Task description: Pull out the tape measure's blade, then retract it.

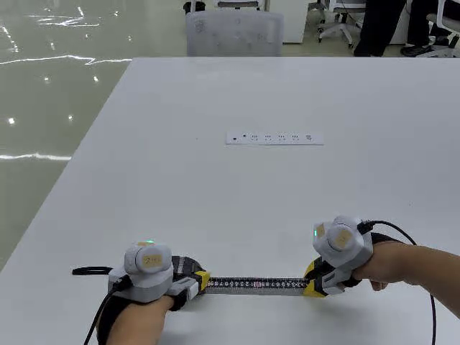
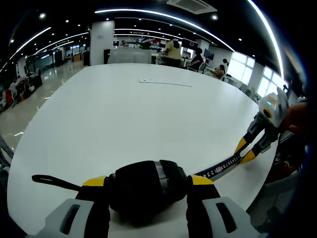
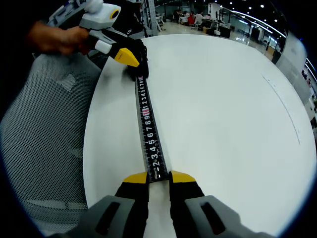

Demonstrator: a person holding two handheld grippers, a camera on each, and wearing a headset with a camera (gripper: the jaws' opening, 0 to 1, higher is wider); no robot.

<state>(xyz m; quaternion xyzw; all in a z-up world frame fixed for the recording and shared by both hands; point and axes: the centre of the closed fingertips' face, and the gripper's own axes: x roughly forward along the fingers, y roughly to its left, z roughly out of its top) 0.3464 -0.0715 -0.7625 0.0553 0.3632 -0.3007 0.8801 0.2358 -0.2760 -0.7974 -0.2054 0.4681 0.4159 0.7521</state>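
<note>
The black tape measure case (image 2: pixel 147 187) rests on the white table between the yellow-tipped fingers of my left gripper (image 2: pixel 148 181), which is shut on it. In the head view the left gripper (image 1: pixel 195 280) sits near the table's front edge with the case (image 1: pixel 184 271) in it. The blade (image 1: pixel 255 285) runs to the right, flat just above the table, to my right gripper (image 1: pixel 313 282). The right gripper (image 3: pixel 158 176) is shut on the blade's end (image 3: pixel 156 171). Black numerals run along the blade (image 3: pixel 146 119) back to the case (image 3: pixel 136 62). A black wrist strap (image 1: pixel 90 271) trails left from the case.
A white power strip (image 1: pixel 274 138) lies at the table's (image 1: pixel 237 194) middle. A grey chair (image 1: pixel 233 32) stands at the far edge. A black cable (image 1: pixel 413 248) runs from the right gripper. A mesh chair seat (image 3: pixel 47 129) sits beside the table's near edge.
</note>
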